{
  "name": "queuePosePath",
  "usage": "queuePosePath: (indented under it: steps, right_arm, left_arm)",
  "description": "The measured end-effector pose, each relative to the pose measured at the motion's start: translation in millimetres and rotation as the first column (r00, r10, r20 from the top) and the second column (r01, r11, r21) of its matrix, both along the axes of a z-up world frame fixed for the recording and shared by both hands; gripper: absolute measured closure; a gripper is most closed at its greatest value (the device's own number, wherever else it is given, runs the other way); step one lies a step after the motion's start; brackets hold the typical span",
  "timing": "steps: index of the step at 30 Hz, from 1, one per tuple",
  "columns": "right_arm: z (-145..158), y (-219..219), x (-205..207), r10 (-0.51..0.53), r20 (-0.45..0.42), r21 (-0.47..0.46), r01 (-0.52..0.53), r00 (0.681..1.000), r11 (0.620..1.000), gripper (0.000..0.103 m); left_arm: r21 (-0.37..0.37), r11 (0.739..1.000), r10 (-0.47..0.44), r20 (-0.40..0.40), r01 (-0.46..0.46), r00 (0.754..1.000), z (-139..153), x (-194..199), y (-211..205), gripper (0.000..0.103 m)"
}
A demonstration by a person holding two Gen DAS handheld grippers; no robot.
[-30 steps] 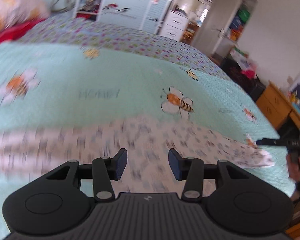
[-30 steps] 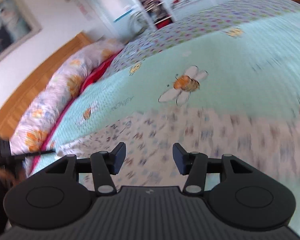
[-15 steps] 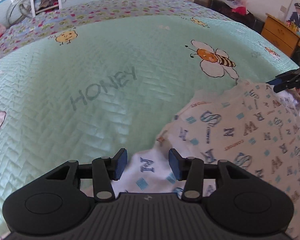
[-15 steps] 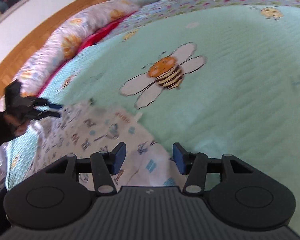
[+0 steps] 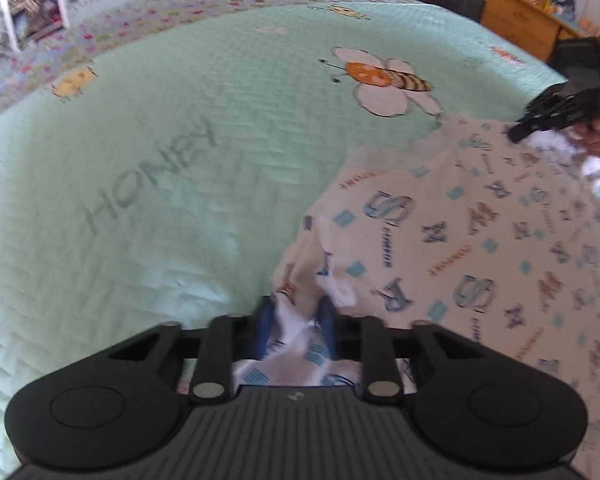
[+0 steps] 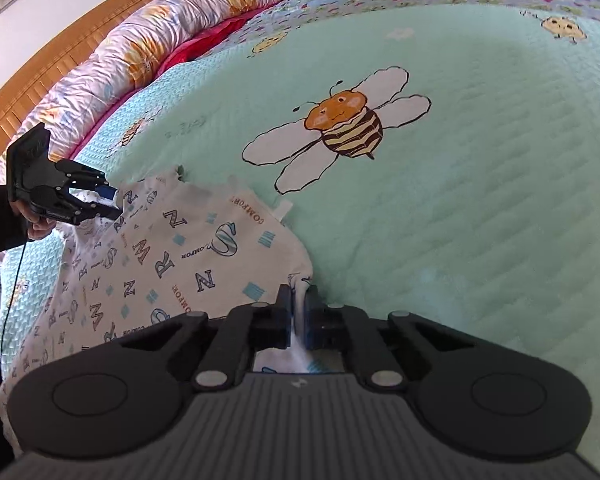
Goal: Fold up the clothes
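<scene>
On the mint-green quilted bee bedspread (image 5: 180, 200), the left gripper (image 5: 296, 326) is closing on the white letter-printed garment (image 5: 460, 240) (corner bunched between its pads), while the right gripper (image 6: 297, 312) pinches another edge.

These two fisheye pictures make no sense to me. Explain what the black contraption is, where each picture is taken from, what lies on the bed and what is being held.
No robot here: a person carries a handheld two-finger gripper in each hand, and a camera on each looks forward along its fingers. That explains the black body filling the bottom of both views.

In the left wrist view, the left gripper is closing on a bunched corner of the white letter-printed garment, with cloth between its blue pads. The other gripper shows at the far right.

In the right wrist view, the right gripper is shut on another corner of that garment.

The garment lies on a mint-green bedspread printed with bees, with a floral pillow against the wooden headboard.
</scene>
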State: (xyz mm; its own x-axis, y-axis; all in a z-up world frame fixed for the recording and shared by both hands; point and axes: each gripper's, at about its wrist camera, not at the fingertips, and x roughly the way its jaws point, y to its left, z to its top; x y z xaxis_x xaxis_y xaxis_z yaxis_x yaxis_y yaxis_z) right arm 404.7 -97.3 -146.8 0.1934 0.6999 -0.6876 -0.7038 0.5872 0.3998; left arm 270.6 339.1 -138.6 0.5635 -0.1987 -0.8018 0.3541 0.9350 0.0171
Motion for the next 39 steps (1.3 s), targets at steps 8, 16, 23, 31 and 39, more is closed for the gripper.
queuePosePath:
  steps: [8, 16, 23, 31, 39]
  right_arm:
    - [-2.2, -8.6, 1.0, -0.077, 0.029, 0.019, 0.076, 0.997, 0.997, 0.095]
    - [10.3, 2.4, 18.4, -0.062, -0.005, 0.081, 0.062, 0.998, 0.995, 0.038]
    - [-0.1, 18.6, 22.7, -0.037, 0.042, 0.008, 0.036, 0.998, 0.999, 0.099]
    - [18.8, -4.4, 5.9, -0.330, 0.084, 0.092, 0.322, 0.940, 0.942, 0.076]
    - [63.4, 14.7, -141.9, -0.503, 0.136, 0.050, 0.501, 0.854, 0.864, 0.040]
  left_arm:
    - [-0.002, 0.999, 0.052, 0.056, -0.051, 0.997, 13.3, -3.4, 13.0, 0.087]
    - [-0.067, 0.998, 0.005, -0.014, -0.006, 1.000, 15.6, 36.2, 4.8, 0.059]
    - [0.014, 0.999, 0.050, 0.024, -0.050, 0.998, 5.8, 41.4, -0.5, 0.087]
    - [0.048, 0.971, 0.227, 0.096, -0.232, 0.969, 28.4, 8.7, -4.3, 0.064]
    - [0.082, 0.866, 0.486, 0.086, -0.493, 0.870, 54.2, -70.2, -72.2, 0.033]
